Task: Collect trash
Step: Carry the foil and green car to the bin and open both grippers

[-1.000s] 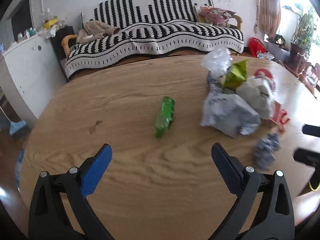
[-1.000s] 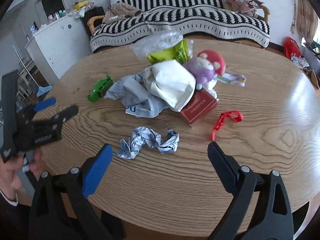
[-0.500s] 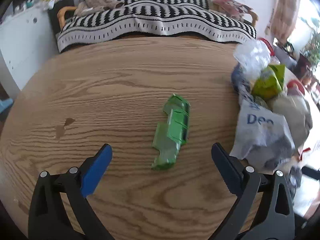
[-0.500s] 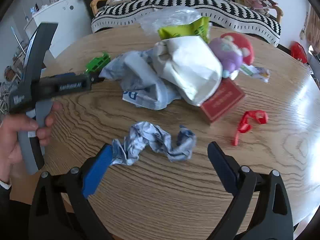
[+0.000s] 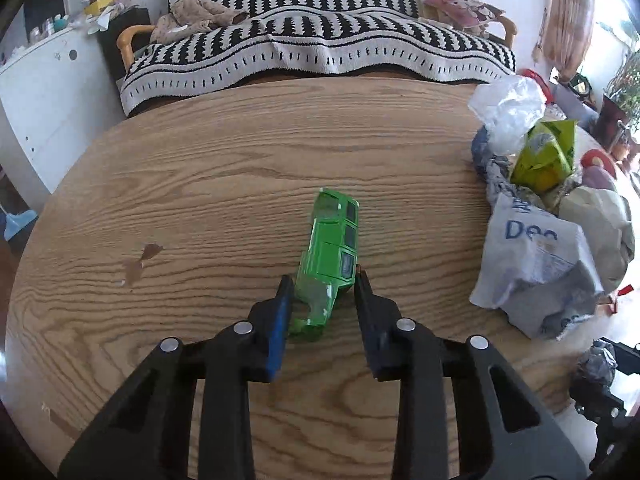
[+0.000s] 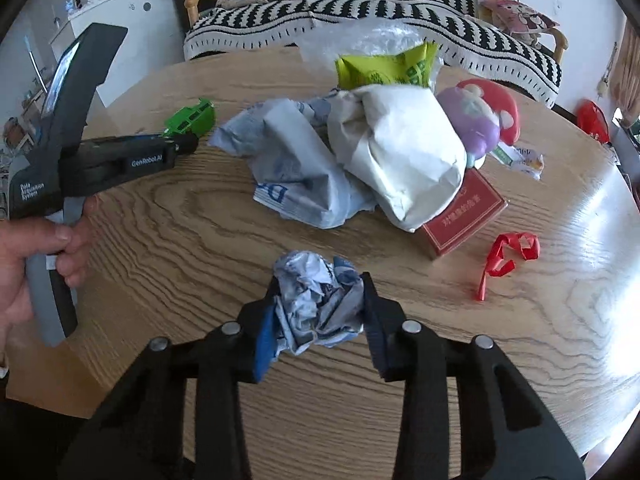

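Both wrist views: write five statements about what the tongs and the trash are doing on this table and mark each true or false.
1. The left tongs are closed on the green toy car shell. True.
2. The right tongs hold the red ribbon. False: they grip the crumpled paper wad; the ribbon lies apart on the table.
3. The red box lies partly under the white paper bag. True.
4. The green toy car shell sits on top of the trash heap. False: it lies on bare wood, left of the heap.
5. A striped sofa stands behind the table. True.
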Tool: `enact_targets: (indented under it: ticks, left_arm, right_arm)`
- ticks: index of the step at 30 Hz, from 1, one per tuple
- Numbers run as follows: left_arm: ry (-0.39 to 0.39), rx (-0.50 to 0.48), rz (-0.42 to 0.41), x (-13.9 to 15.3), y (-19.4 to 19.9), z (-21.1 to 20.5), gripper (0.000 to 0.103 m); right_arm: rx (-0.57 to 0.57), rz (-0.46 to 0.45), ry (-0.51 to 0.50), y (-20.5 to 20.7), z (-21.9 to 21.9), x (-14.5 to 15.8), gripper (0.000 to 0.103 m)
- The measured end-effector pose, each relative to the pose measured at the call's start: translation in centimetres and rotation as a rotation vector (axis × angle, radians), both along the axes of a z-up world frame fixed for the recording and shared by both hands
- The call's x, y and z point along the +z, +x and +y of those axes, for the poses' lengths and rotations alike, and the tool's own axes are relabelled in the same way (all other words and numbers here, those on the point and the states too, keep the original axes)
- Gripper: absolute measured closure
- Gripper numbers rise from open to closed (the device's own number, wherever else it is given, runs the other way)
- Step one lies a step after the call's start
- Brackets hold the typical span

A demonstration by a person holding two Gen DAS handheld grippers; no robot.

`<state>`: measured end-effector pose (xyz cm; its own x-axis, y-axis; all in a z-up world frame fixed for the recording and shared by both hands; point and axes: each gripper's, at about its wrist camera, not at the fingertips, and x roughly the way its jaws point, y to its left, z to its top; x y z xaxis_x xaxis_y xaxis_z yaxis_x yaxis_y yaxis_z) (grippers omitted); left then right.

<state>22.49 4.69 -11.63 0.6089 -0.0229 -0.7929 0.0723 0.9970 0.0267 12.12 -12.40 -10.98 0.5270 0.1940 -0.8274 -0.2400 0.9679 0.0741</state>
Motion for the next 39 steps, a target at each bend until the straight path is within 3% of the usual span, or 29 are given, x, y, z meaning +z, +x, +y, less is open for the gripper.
enact_targets:
  ticks: [11,19,25,29,39]
  left_arm:
    - [-0.006,-0.016,-0.035,2.2,-1.3,-1.3,0.073]
    - [-0.017,-0.096,-0.099,5.6,-3.5,-6.9,0.073]
    - [-0.067,-0.257,-0.141,8.1,-6.9,-15.4,0.073]
    - [-0.118,-0.410,-0.142,8.8,-10.1,-23.3,0.072]
    - [-0.164,-0.799,-0.046,5.2,-20.2,-42.6,0.072]
  right_arm:
    - [0.000,-0.062,0.028,-1.0,-2.3,2.8,0.067]
    - [-0.126,-0.136,0.068,-3.4,-10.7,5.7,0.066]
    - [-0.321,-0.161,0.091,-7.0,-21.8,6.6,0.066]
    - [-0.470,-0.161,0.091,-10.9,-30.2,6.3,0.066]
    - [-0.830,-0.062,0.118,-23.2,-47.4,2.8,0.066]
